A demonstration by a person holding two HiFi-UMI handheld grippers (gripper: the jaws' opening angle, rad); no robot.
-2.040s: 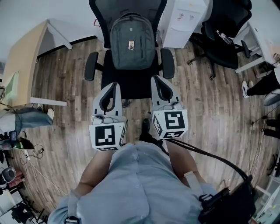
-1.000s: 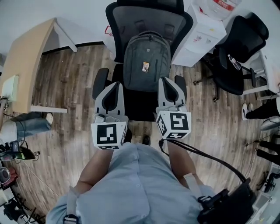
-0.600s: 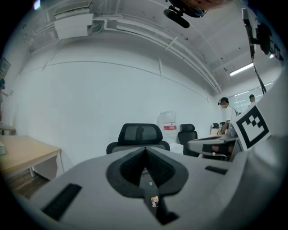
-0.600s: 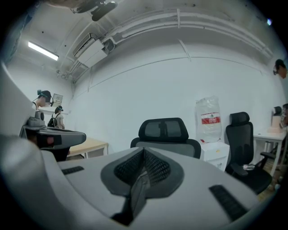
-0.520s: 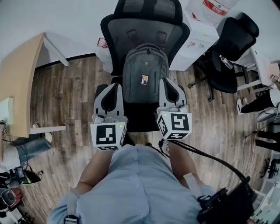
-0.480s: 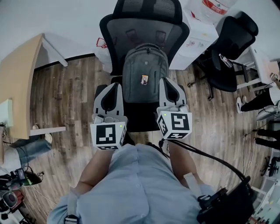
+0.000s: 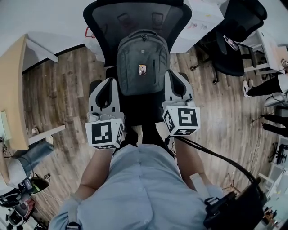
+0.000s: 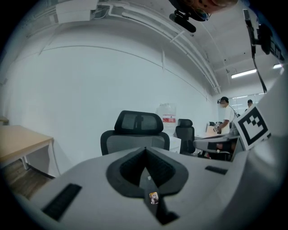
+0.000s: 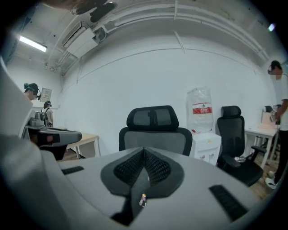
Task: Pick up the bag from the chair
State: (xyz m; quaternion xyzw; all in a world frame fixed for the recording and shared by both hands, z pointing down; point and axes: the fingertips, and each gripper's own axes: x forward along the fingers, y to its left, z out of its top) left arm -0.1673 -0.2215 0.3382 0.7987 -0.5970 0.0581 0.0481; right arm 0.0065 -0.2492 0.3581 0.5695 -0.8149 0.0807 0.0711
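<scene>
Your left tongs (image 7: pixel 110 81) are closed; in the left gripper view (image 8: pixel 145 149) the two dark pads meet at their tips and grip nothing, and only a thin slit behind the tips shows a sliver of grey cloth with a small badge (image 8: pixel 154 197). Your right tongs (image 7: pixel 173 73) are closed too; the right gripper view (image 9: pixel 144 149) shows the pads pressed together at the point, nothing clamped, and the same little badge (image 9: pixel 143 200) peeping through the slit.

The bag (image 7: pixel 142 63), a grey backpack, stands upright on the seat of the black chair (image 7: pixel 135 13) and leans against its mesh back; its badge (image 7: pixel 142 69) faces you. From the head view your left tongs lie just beside the bag's lower left edge and your right tongs just beside its lower right edge, one on each side; whether either one touches the cloth cannot be told.

Both tongs point away from you toward the chair back (image 8: pixel 137 130); the chair stands on a wooden floor (image 7: pixel 63 90), with a pale desk (image 7: pixel 11 90) off to your left and a second chair (image 7: pixel 234 27) to your right.
</scene>
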